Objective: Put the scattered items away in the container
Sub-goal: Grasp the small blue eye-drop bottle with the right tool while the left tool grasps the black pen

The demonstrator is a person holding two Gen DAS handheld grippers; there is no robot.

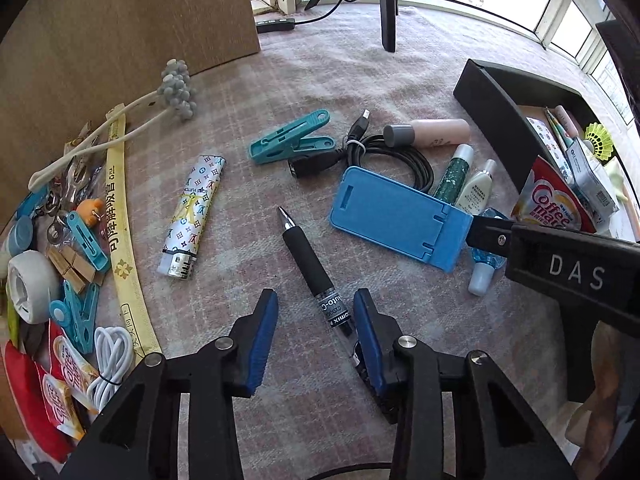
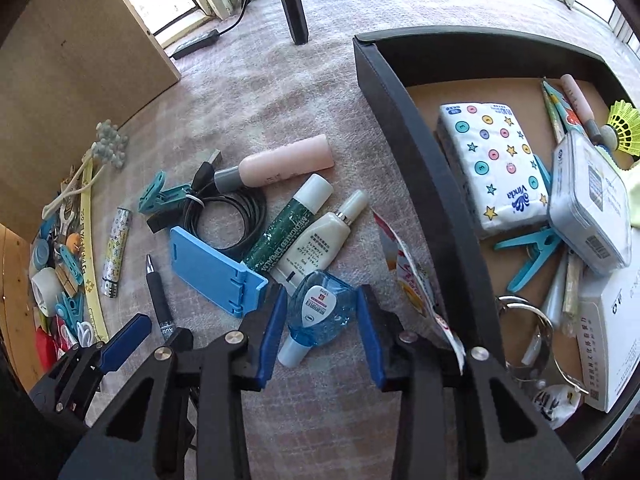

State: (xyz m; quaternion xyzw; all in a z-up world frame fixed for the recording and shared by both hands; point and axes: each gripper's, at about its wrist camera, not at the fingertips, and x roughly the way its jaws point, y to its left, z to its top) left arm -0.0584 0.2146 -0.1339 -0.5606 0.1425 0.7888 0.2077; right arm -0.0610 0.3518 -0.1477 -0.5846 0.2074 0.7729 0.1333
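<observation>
On the pink-checked table (image 1: pixel 304 184), my left gripper (image 1: pixel 316 328) stands part open astride a black pen with a silver tip (image 1: pixel 308 264); its right pad lies against the barrel, the other clear, so nothing is grasped. My right gripper (image 2: pixel 322 334) is likewise unclenched around a small blue clear-plastic bottle (image 2: pixel 320 312), pads not pressing. The bottle's white cap is partly hidden. The black cardboard container (image 2: pixel 432 184) sits just right of it.
</observation>
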